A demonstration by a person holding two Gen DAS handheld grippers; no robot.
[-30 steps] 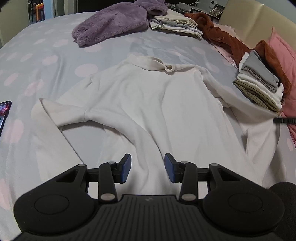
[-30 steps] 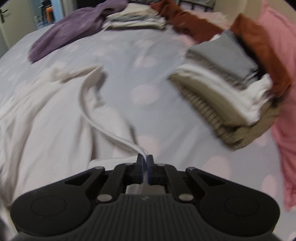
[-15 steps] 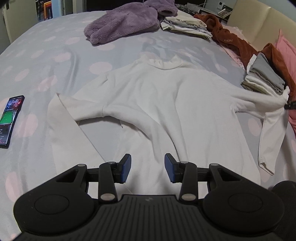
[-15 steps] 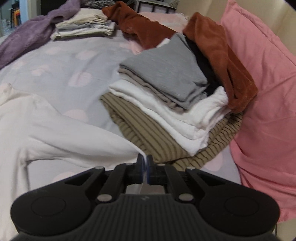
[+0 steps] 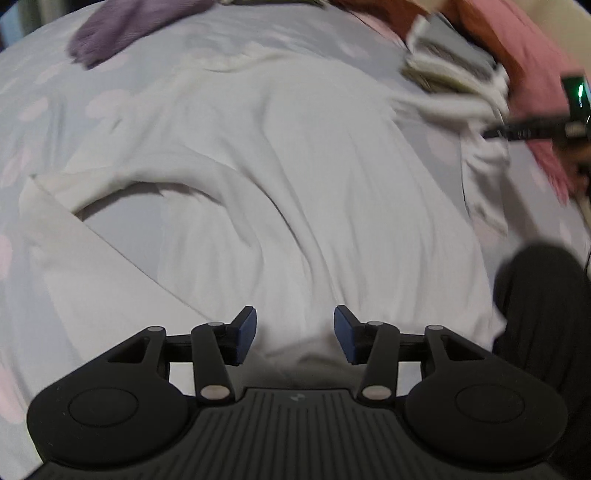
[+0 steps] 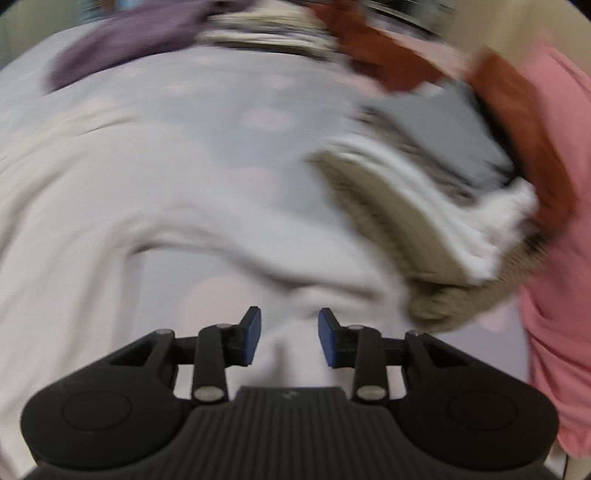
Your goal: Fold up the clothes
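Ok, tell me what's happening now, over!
Left gripper open, right gripper open. White sweater spread flat, unfolded. Folded stack beside its sleeve.

Bare bed [image 6: 221,122] lies open beyond the white sweater [image 5: 280,177]; the folded stack [image 6: 424,192] blocks the right side

**Around the bedspread**

A grey bedspread [image 6: 229,122] with pale pink dots covers the bed. At its far left edge lies a purple fleece [image 5: 122,33]. Along its right side sits a folded stack [image 6: 424,192]: grey on top, white under it, olive stripes at the bottom. A rust-brown garment [image 6: 517,122] and a pink pillow [image 6: 561,258] lie beyond the stack.
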